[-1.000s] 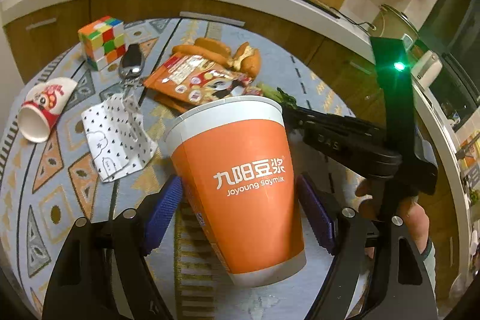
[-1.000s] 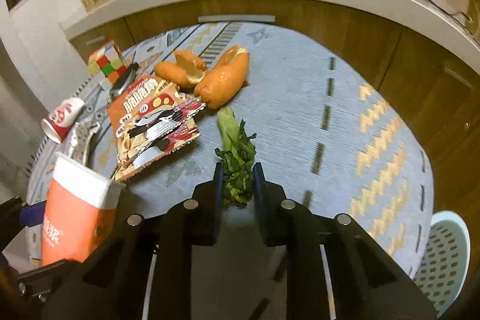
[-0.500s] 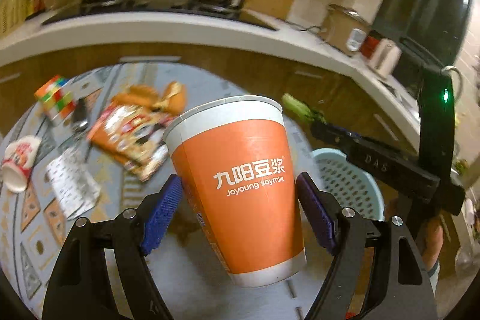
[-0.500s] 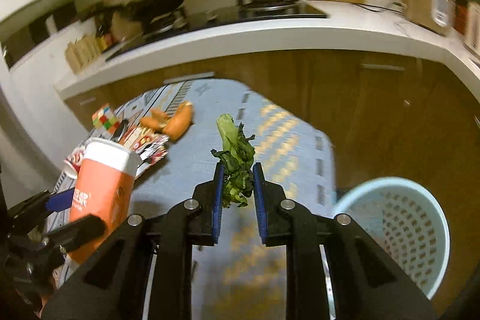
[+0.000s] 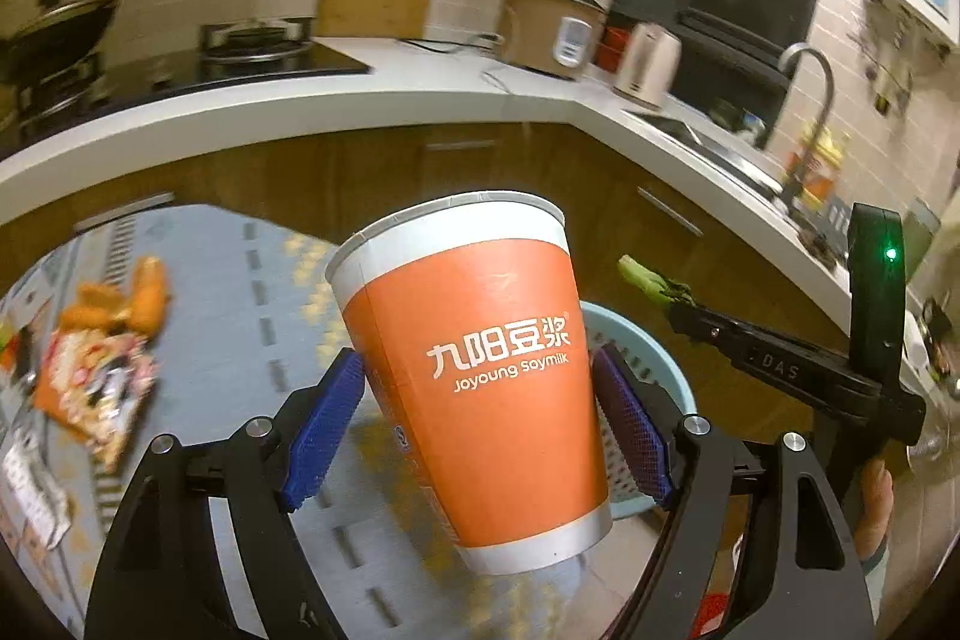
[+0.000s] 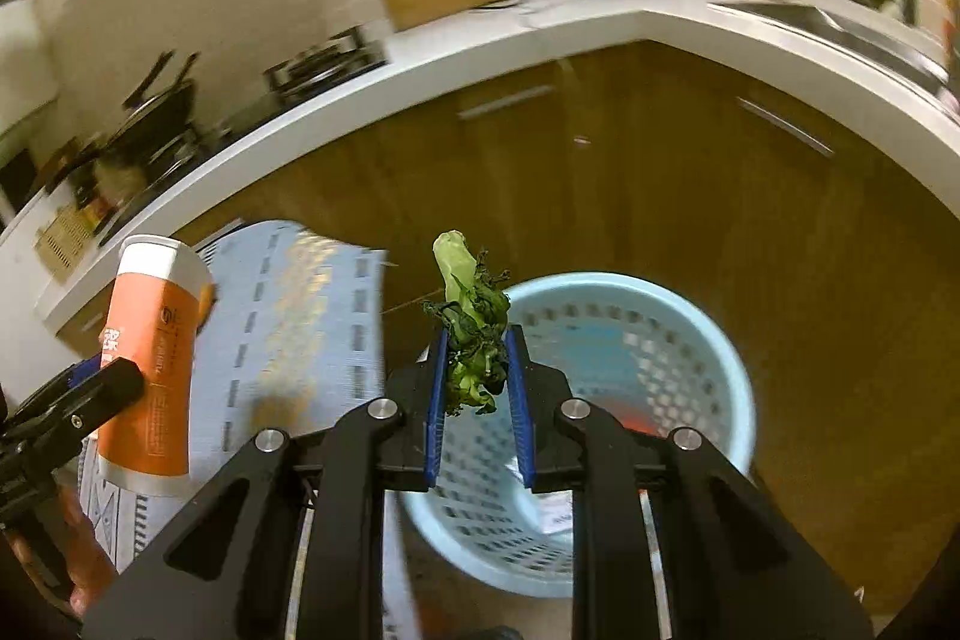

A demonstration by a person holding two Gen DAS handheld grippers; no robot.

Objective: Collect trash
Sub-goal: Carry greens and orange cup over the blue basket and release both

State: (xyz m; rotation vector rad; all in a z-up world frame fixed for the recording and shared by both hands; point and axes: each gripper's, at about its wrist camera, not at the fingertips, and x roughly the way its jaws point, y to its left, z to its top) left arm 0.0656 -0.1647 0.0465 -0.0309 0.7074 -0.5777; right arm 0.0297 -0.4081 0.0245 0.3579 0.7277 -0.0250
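Left wrist view: left gripper raised, pads clamping orange soymilk cup at frame centre; blue basket now behind it, rug litter slid left.

Right wrist view: right gripper pinching wilted greens, centre frame, now over basket, which sat lower right before.

Upright orange soymilk cup and wilted greens held above blue basket

"九阳豆浆" and "Joyoung soymilk" were printed in white on the orange paper cup, and "DAS" was marked on the right gripper.
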